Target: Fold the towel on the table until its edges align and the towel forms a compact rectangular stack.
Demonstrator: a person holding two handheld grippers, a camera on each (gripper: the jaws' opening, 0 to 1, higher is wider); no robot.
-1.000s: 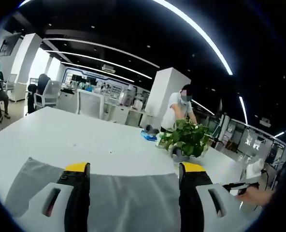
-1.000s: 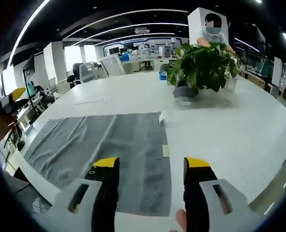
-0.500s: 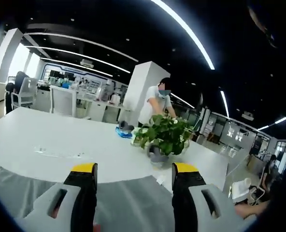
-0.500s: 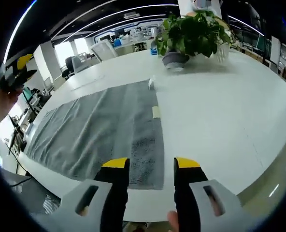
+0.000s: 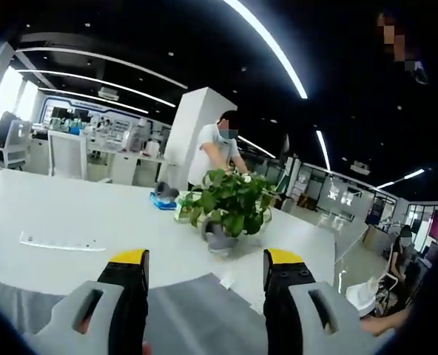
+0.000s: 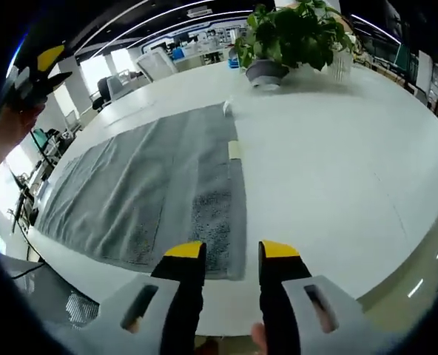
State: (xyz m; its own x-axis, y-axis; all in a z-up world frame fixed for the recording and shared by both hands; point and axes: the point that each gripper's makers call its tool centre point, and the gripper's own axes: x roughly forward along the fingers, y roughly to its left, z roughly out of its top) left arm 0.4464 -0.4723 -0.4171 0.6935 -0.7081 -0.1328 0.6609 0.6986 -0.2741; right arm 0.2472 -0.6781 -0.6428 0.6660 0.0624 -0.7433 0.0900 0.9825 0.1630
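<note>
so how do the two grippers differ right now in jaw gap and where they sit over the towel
The right gripper has its jaws closer together than the left gripper, though both stand open. The right gripper sits at the grey towel's near corner and looks down on it; the left gripper looks level across the white table toward the potted plant. Both have yellow-tipped black jaws and grip nothing.

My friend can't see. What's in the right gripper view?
A grey towel lies spread flat on a white table. The right gripper hangs open just above the towel's near corner. A potted plant stands at the far side.
</note>
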